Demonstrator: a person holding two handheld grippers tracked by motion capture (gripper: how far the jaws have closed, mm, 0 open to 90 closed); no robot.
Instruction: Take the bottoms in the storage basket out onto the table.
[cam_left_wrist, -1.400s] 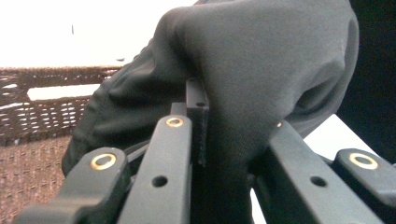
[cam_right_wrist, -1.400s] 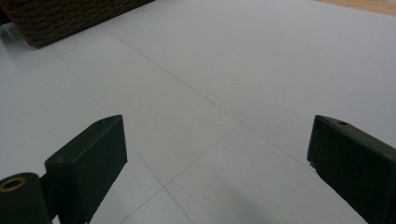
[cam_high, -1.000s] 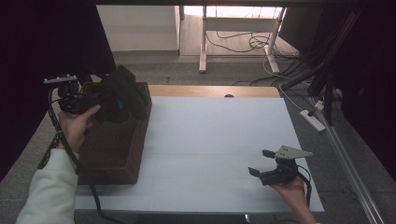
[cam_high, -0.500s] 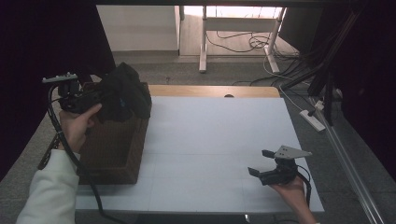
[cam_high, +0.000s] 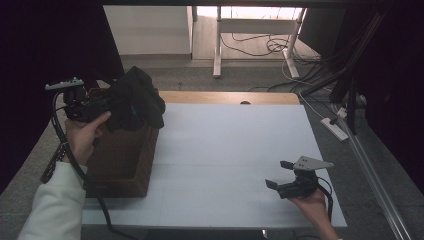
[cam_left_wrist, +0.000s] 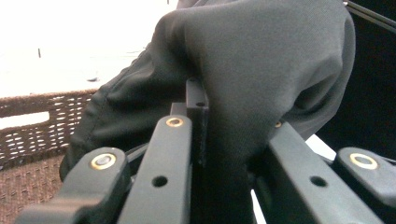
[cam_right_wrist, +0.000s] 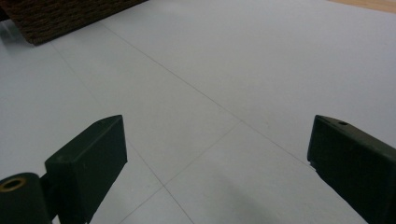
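The dark cloth (cam_high: 135, 100) has risen higher above the basket (cam_high: 122, 160), pinched in the left gripper (cam_high: 107, 102); soft, light, droopy, best bunched. Right gripper (cam_high: 280, 175) rests spread on the bench (cam_high: 225, 150).

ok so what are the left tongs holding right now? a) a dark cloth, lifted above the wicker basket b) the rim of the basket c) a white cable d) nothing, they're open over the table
a: the left tongs are clamped on a bunched dark cloth held up over the brown wicker basket; the left gripper view shows the fabric pinched between the jaws.
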